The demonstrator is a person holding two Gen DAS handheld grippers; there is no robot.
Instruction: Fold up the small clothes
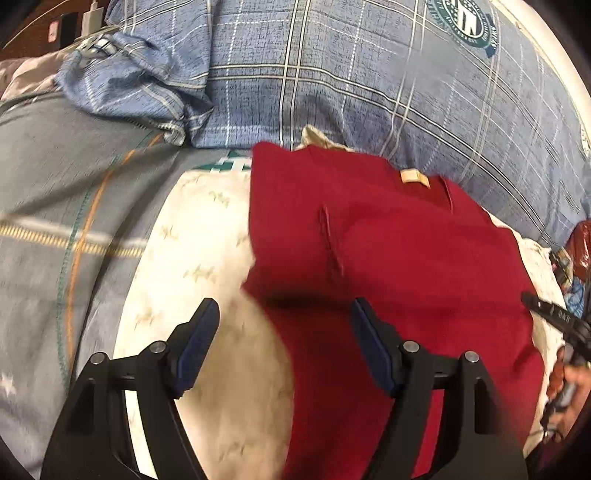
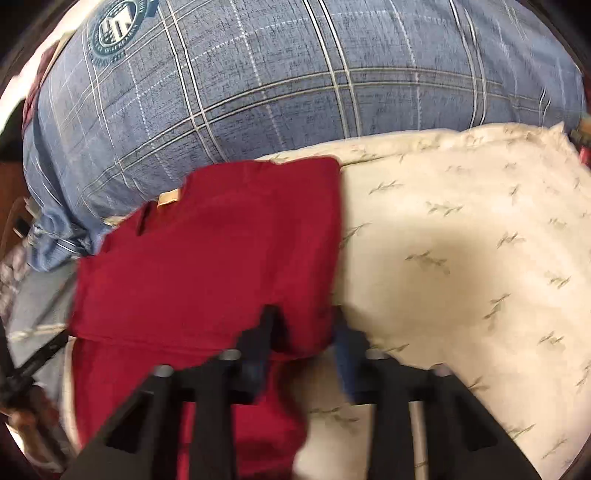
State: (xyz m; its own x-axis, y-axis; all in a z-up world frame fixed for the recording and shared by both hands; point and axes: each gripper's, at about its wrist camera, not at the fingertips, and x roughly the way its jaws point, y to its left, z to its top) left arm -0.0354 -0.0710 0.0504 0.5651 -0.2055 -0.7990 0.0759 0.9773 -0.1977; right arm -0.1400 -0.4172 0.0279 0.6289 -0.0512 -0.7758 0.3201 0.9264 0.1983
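Observation:
A dark red garment [image 1: 388, 258] with a tan label [image 1: 413, 177] lies folded over on a cream leaf-print cushion [image 1: 207, 280]. My left gripper [image 1: 284, 314] is open and empty, hovering over the garment's left edge. In the right wrist view the red garment [image 2: 221, 251] lies on the cushion [image 2: 461, 240]. My right gripper [image 2: 303, 325] has its jaws apart, with the garment's near right corner lying between and over them; the frame is blurred. The right gripper's tip also shows at the left wrist view's right edge [image 1: 550, 314].
A blue plaid quilt [image 1: 369, 74] with a round green crest [image 1: 465, 18] lies behind the cushion, bunched at the left [image 1: 136, 81]. A grey striped sheet [image 1: 55, 221] covers the bed to the left. Plugs and a charger [image 1: 88, 18] sit at the far left.

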